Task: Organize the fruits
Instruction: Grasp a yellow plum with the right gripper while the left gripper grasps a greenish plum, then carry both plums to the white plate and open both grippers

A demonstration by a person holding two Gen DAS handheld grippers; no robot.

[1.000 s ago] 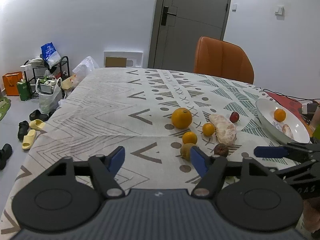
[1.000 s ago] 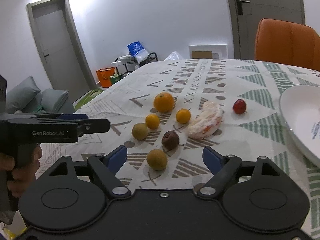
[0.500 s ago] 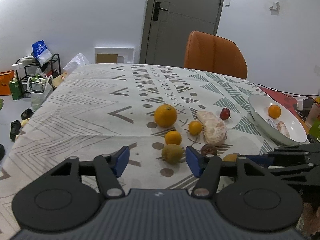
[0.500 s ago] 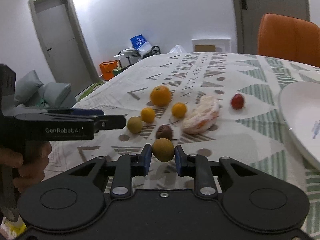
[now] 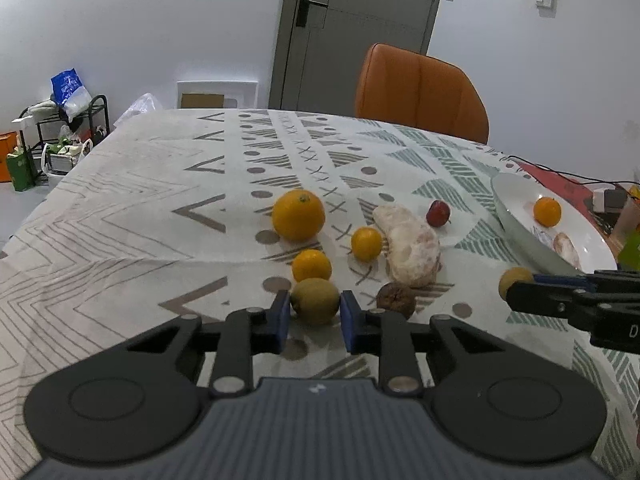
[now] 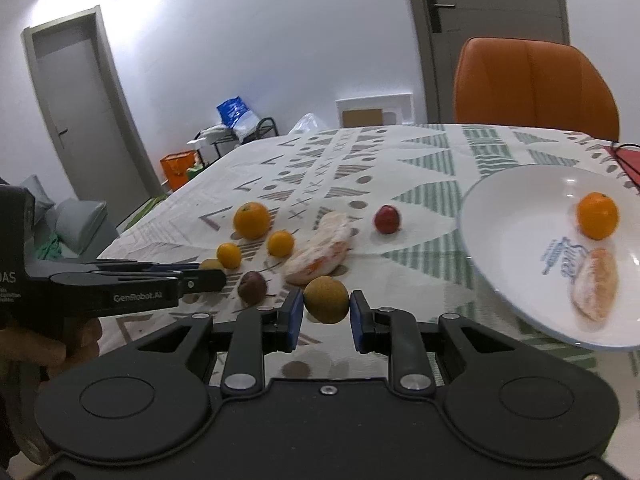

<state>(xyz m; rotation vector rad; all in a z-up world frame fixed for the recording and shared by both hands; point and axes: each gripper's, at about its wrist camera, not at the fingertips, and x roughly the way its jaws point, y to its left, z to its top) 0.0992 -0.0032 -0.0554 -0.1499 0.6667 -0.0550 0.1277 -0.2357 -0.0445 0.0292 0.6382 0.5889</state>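
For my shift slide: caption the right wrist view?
Right gripper carries a brown-green fruit toward the white plate.

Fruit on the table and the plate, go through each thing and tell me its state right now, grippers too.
Right gripper: shut on a brown fruit, lifted.
Left gripper: closed around another brown fruit, on the cloth.
Big orange: loose on the table.
Two small oranges: loose on the table.
Peeled fruit: on the table.
Plate: holds an orange and a peeled segment.

My surface (image 5: 132,208) is carrying a white plate (image 6: 516,208); left of it, oranges (image 5: 298,220) and a peeled citrus (image 5: 412,248) are lying.
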